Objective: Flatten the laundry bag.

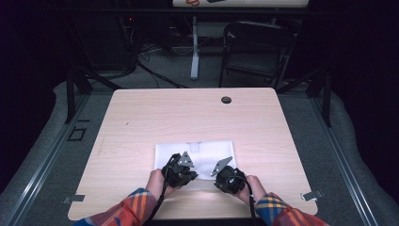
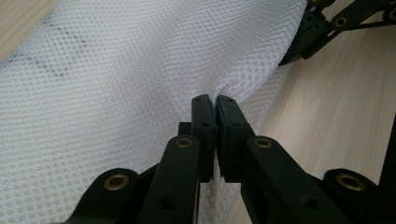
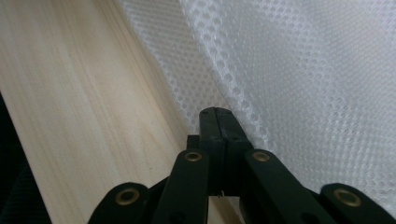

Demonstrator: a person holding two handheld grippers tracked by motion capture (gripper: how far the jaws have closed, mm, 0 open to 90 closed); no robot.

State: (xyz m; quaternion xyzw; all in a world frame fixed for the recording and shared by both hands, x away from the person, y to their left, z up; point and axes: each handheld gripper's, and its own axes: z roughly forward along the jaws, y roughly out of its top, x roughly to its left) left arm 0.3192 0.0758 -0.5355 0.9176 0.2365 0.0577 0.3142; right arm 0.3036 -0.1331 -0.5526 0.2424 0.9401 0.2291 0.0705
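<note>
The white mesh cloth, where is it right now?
In the high view, the white mesh cloth lies on the table's near middle, its near edge pinched by the left gripper and right gripper.

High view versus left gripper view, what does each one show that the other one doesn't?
The high view alone takes in the whole table, a black chair behind it, and plaid sleeves. The left gripper view alone shows the honeycomb weave and the left gripper shut, pinching a fold of it. Both show the white mesh cloth and the wooden tabletop.

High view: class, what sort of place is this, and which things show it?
Probably a recording lab or workshop: a bare wooden table ringed by dark curtains, loose cables on the floor, and a folding chair behind.
</note>
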